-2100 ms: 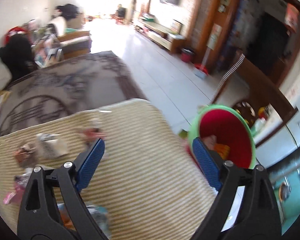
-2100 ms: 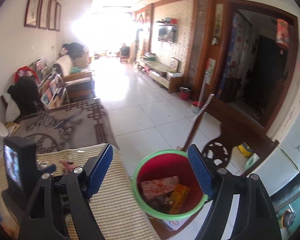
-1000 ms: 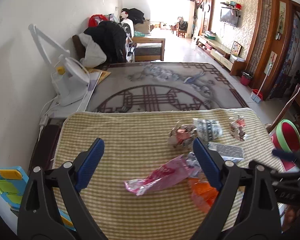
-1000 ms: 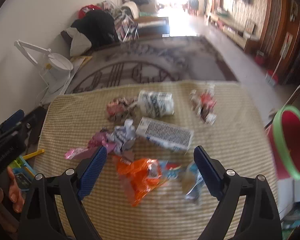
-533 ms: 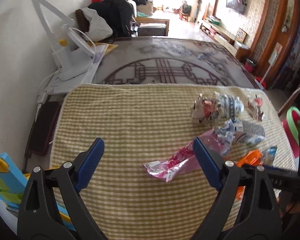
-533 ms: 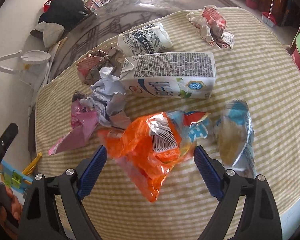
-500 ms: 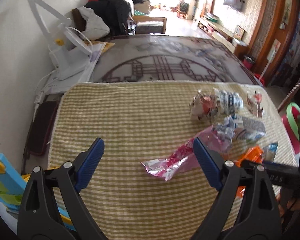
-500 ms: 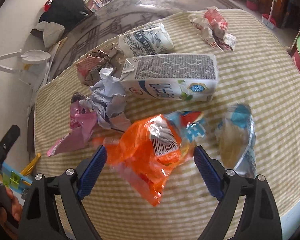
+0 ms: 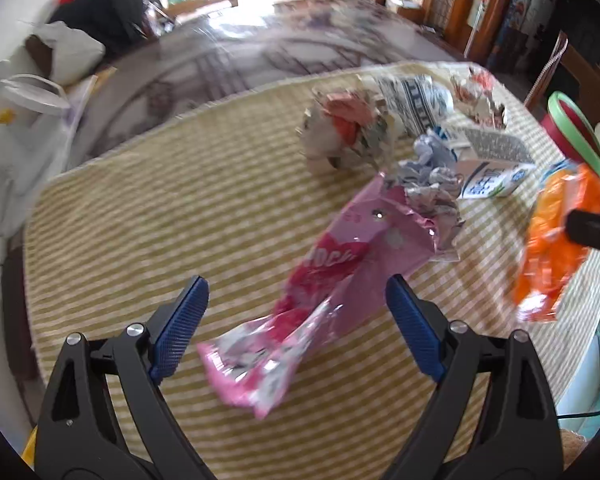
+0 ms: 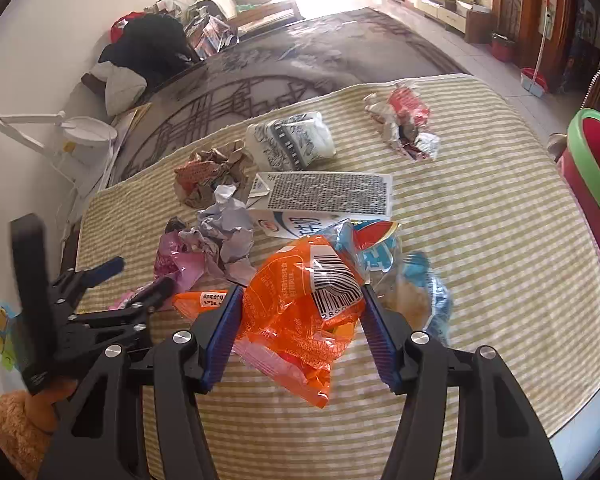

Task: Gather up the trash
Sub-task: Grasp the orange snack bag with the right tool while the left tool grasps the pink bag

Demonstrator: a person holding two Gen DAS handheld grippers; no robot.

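Trash lies on a yellow striped tablecloth [image 10: 480, 216]. My left gripper [image 9: 296, 312] is open, its blue pads on either side of a pink wrapper [image 9: 320, 280] without touching it. My right gripper [image 10: 300, 316] has narrowed around an orange snack bag [image 10: 300, 308]; its pads touch the bag's sides. The orange bag [image 9: 556, 236] and the right gripper's tip [image 9: 592, 226] also show in the left wrist view. A white milk carton [image 10: 324, 204], crumpled grey paper [image 10: 224, 236], a blue wrapper [image 10: 412, 280] and a patterned packet [image 10: 292, 146] lie nearby.
A red bin with a green rim [image 10: 592, 176] stands off the table's right edge. More crumpled wrappers lie at the far side [image 10: 404, 124] and left of the carton [image 10: 208, 176]. A white desk lamp [image 10: 68, 136] stands at the far left. The left gripper [image 10: 108, 296] shows in the right wrist view.
Both grippers have moved down and forward onto the trash. The left now straddles the pink wrapper. The right has narrowed from wide open onto the orange bag.
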